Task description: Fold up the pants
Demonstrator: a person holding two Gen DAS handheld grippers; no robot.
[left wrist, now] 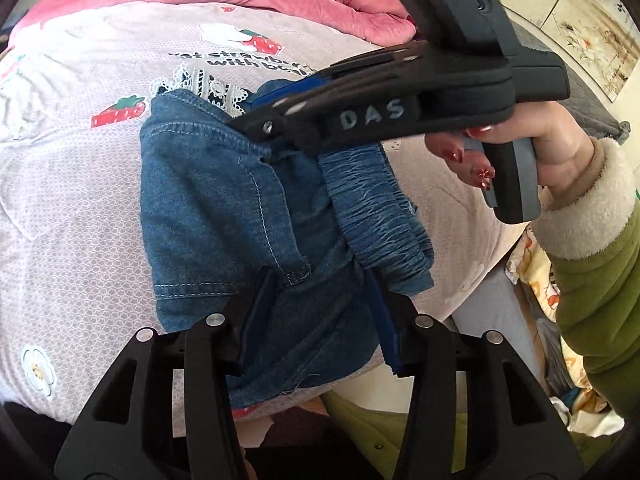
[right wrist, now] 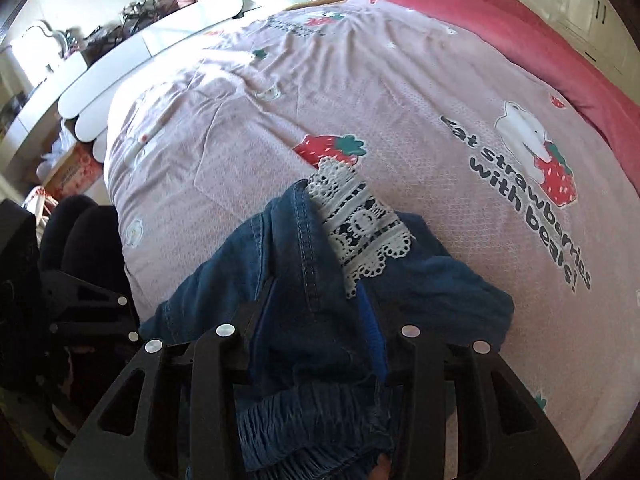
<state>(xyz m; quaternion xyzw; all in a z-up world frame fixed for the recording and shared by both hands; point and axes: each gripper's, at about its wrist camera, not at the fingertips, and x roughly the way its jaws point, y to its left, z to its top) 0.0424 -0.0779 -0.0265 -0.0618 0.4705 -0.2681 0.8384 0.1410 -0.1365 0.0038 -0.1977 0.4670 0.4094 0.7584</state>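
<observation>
The blue denim pants with white lace trim [left wrist: 224, 208] are bunched near the bed's [left wrist: 72, 200] front edge, grasped by both the left gripper [left wrist: 316, 304] and right gripper [right wrist: 316, 320], presumably so a fold can be carried over

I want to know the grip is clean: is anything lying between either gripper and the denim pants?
Nothing visible does. The pants lie bunched on the bedspread, with denim directly between the fingers of the left gripper and the right gripper.
</observation>
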